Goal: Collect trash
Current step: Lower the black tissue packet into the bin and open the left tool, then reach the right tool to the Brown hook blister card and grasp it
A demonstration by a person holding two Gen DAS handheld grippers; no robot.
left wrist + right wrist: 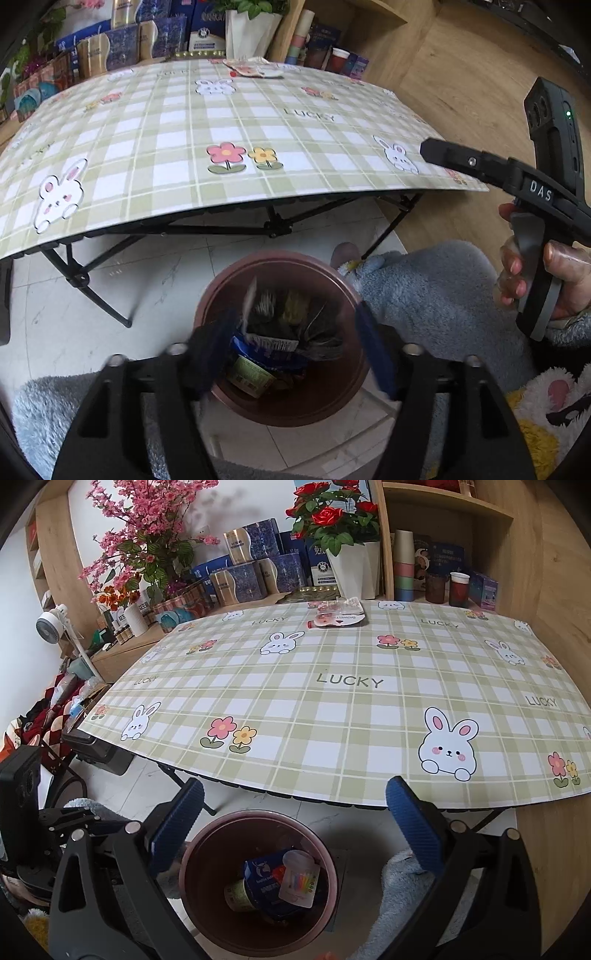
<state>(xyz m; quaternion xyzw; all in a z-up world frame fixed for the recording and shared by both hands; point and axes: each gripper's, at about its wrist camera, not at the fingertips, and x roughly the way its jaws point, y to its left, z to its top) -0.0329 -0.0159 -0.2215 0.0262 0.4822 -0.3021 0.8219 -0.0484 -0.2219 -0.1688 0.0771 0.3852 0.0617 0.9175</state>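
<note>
We held both grippers over the brown trash bin (258,878), which stood on the pale tiled floor just in front of the folding table (332,709) with its green plaid bunny cloth. Our left gripper (291,350) pointed steeply down at the bin's mouth, its blue-padded jaws spread apart; a torn wrapper (271,341) hung between them over the bin, blurred, and we could not tell whether either pad touched it. Our right gripper (295,827) stood with its jaws released as wide as they go, nothing between them, the bin's rim showing in the gap.

Inside the bin lay a blue carton (267,880), a small green cup (238,895) on its side and a clear packet (299,880) with coloured sticks. Out on the far edge of the table, well apart from us, another crumpled clear wrapper (338,614) with red print rested on the cloth. Behind it stood boxes, a white pot of red roses (332,517) and a stack of pastel cups (403,568).

In the left view, our right hand (543,273) gripped the handle of its gripper beside a fluffy blue sleeve (436,291).
</note>
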